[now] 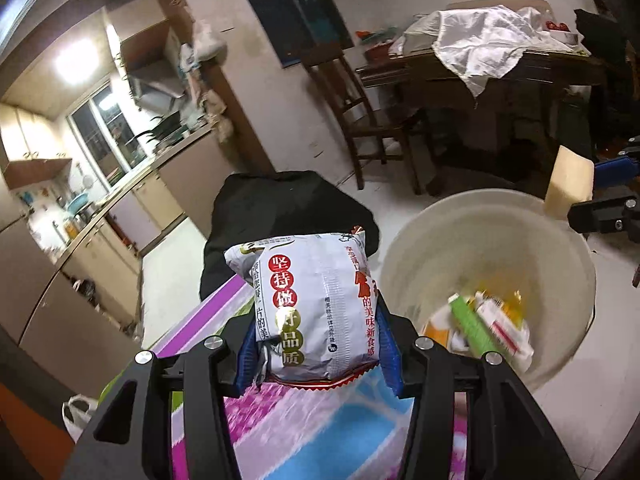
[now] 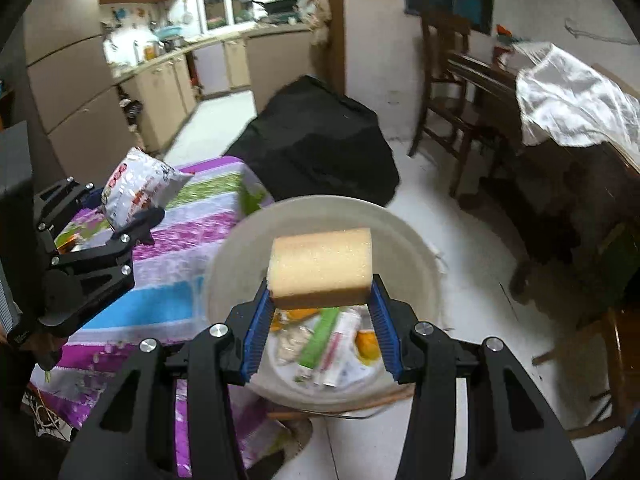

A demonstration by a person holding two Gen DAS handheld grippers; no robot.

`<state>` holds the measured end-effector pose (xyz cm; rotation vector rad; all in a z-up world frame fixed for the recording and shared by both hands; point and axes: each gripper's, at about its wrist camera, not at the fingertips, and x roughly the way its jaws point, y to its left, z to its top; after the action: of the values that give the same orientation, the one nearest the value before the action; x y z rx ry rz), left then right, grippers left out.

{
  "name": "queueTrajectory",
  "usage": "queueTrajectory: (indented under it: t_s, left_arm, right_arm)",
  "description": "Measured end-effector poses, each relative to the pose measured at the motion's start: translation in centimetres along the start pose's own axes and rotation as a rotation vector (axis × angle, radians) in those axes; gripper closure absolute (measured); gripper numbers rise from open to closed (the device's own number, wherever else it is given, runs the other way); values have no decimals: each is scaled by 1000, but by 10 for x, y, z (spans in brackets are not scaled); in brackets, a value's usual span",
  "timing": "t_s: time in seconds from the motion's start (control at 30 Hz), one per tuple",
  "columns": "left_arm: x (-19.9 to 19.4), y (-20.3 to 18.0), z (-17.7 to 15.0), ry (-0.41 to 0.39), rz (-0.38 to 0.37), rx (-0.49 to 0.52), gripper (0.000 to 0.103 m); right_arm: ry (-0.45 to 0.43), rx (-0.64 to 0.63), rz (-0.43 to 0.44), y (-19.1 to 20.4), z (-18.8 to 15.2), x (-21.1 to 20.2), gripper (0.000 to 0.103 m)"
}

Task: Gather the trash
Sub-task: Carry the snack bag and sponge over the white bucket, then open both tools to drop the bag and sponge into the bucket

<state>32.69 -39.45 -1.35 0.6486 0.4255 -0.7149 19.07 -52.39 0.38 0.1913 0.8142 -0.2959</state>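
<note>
Crinkly foil snack bag (image 1: 316, 304) gripped by left tool (image 1: 318, 344); right tool (image 2: 322, 316) clamps porous yellow sponge block (image 2: 320, 268).

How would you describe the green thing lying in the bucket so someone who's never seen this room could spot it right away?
Find the big off-white bucket on the pale floor beside the purple striped cloth. Down among the wrappers at its bottom lies a long, narrow green box, slanted, next to a white and pink tube. It is the only solid green piece there; the bits around it are orange, white or pink.
</note>
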Motion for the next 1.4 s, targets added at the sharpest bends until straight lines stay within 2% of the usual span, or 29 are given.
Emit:
queueTrajectory:
  t_s: [0.3,0.6,0.93,1.4]
  left_arm:
    - [56,-46,52,30,-109,94,53]
    - [93,-74,73,66,-220,161,53]
    - [103,-93,73,76,-267,207,53]
    - [113,-84,58,129,-325,210,53]
  right_arm:
    - [129,15,-60,-34,22,19,58]
    - [205,4,-73,-44,33,41,58]
    - [269,-49,-101,-41,33,52,58]
    - [325,-152,-139,-42,30,63,58]
